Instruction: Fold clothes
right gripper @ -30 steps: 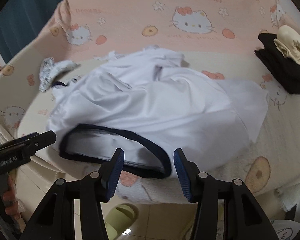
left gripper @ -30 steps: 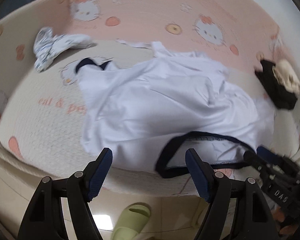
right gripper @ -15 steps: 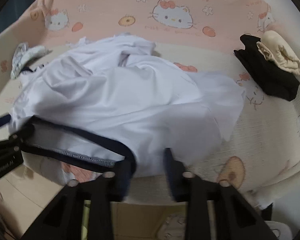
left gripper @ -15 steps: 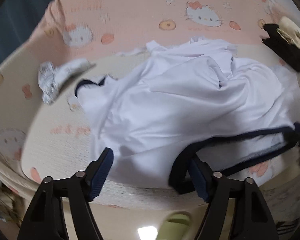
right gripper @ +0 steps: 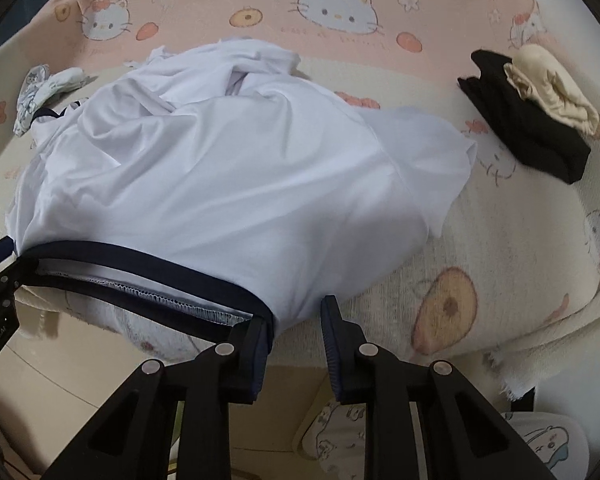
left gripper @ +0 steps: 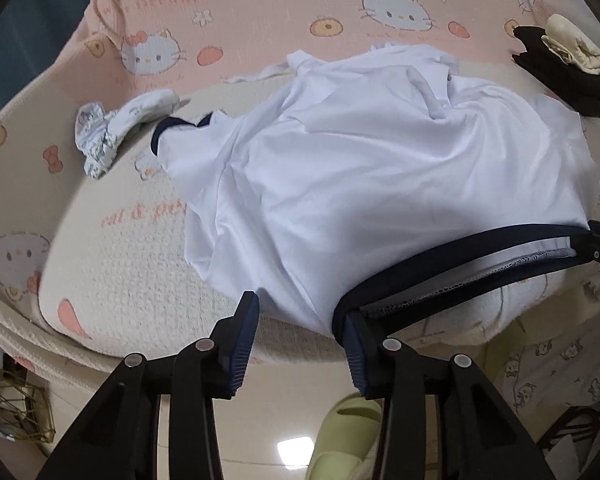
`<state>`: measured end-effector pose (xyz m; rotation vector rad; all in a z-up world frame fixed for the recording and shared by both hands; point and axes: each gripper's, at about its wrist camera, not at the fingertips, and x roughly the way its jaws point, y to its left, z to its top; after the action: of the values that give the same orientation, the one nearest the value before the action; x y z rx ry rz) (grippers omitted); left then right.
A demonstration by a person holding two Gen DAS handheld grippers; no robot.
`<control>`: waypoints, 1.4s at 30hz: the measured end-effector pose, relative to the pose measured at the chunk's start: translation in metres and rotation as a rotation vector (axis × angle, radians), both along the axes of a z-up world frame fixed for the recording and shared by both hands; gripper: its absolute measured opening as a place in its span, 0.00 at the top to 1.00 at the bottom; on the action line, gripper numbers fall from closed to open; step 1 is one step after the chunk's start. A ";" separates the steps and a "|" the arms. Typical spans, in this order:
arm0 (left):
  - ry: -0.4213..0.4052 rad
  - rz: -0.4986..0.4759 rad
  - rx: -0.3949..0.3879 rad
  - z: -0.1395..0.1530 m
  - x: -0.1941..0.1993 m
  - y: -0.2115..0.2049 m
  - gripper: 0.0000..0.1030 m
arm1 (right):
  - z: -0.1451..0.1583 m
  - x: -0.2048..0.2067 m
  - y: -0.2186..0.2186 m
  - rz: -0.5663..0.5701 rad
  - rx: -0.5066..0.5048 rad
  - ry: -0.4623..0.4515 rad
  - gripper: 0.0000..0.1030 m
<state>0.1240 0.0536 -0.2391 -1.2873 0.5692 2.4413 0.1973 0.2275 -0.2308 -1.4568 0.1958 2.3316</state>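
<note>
White shirt now nearer on cat-print pink-and-cream blanket, tiled floor below

The white shirt is smooth, faintly shiny cloth with dark ribbed trim; the printed blanket looks nubbly and matt.

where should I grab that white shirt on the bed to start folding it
Grip the white shirt by its navy-trimmed hem, coming from the bed's near edge. That band hangs open toward you, firmer than the crumpled body. The left gripper and right gripper, just closing, sit at its two ends.
</note>
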 end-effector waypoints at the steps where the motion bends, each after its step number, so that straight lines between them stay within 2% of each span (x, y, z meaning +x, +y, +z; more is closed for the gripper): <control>1: -0.019 0.004 0.014 0.000 0.000 -0.001 0.64 | -0.001 0.001 0.000 0.001 0.000 -0.002 0.78; 7: -0.051 0.018 0.073 0.002 0.000 -0.004 0.64 | -0.003 0.006 -0.004 0.011 -0.008 -0.003 0.78; 12: -0.097 0.055 0.276 0.020 -0.005 -0.018 0.62 | 0.011 0.009 0.001 0.032 -0.071 0.073 0.76; 13: -0.100 0.057 0.316 0.026 -0.005 -0.020 0.58 | 0.015 0.010 0.002 0.037 -0.089 0.090 0.68; 14: -0.102 0.059 0.356 0.032 -0.005 -0.021 0.48 | 0.019 0.012 0.003 0.040 -0.110 0.113 0.57; 16: -0.092 0.054 0.421 0.044 -0.004 -0.025 0.36 | 0.029 0.018 0.006 0.044 -0.151 0.172 0.44; 17: -0.084 0.051 0.452 0.051 -0.002 -0.027 0.34 | 0.033 0.020 0.008 0.046 -0.166 0.195 0.42; 20: -0.086 0.073 0.475 0.062 -0.012 -0.034 0.34 | 0.046 0.028 0.014 0.062 -0.197 0.251 0.40; 24: -0.032 0.095 0.400 0.067 -0.028 -0.037 0.34 | 0.058 0.034 0.028 0.050 -0.185 0.302 0.37; 29: 0.016 0.108 0.318 0.070 -0.042 -0.036 0.34 | 0.060 0.020 0.048 0.027 -0.170 0.301 0.37; 32: 0.020 0.101 0.295 0.069 -0.053 -0.032 0.34 | 0.057 0.010 0.055 0.016 -0.181 0.285 0.37; 39: 0.010 0.040 0.202 0.061 -0.079 -0.007 0.34 | 0.047 -0.019 0.068 -0.001 -0.292 0.251 0.37; 42: 0.004 0.008 0.199 0.062 -0.089 0.003 0.34 | 0.047 -0.036 0.073 0.007 -0.288 0.244 0.37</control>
<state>0.0352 0.0564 -0.1775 -1.2058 0.3127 2.4364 0.1610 0.3004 -0.1836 -1.2878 0.6170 2.5655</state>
